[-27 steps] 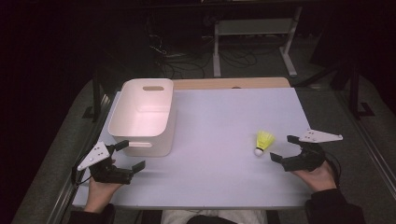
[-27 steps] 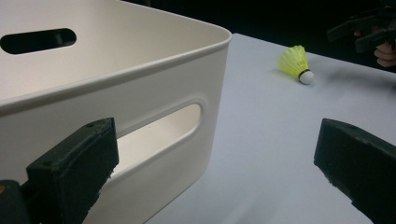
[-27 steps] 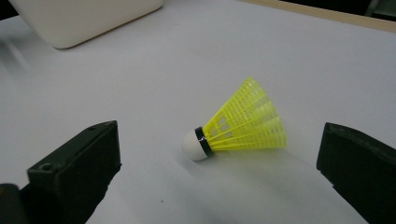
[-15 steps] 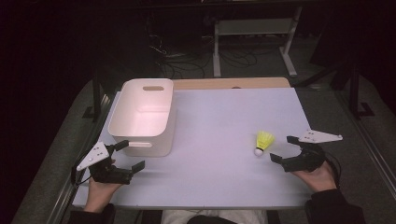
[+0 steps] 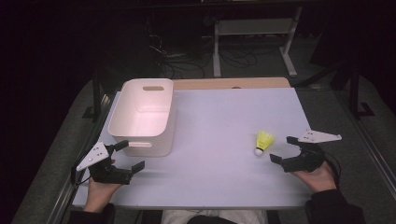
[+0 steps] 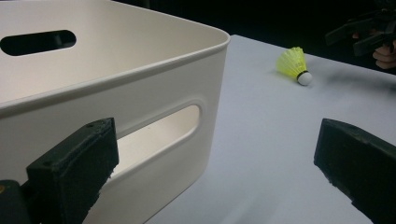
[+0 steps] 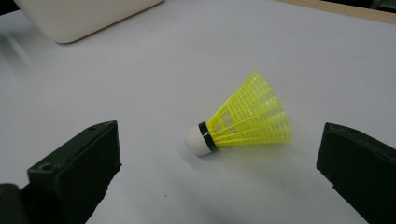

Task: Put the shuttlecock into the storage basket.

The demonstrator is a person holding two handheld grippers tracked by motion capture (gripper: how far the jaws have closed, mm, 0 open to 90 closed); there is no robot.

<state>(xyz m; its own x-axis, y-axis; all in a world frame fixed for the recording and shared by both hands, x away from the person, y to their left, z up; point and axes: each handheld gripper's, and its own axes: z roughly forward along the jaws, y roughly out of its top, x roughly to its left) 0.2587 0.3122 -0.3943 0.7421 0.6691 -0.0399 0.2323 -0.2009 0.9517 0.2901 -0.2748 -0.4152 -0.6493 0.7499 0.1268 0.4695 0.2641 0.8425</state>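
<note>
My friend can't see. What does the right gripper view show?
A yellow shuttlecock with a white tip lies on its side on the white table, apart from the right gripper's two open black jaws. A white bin's corner is at the top left.

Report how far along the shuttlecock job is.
Done: nothing yet; the white bin sits empty. In hand: the right gripper is open, near the yellow shuttlecock lying on its side on the table, untouched. The left gripper waits open by the bin. Left: probably grasping and binning it.
</note>
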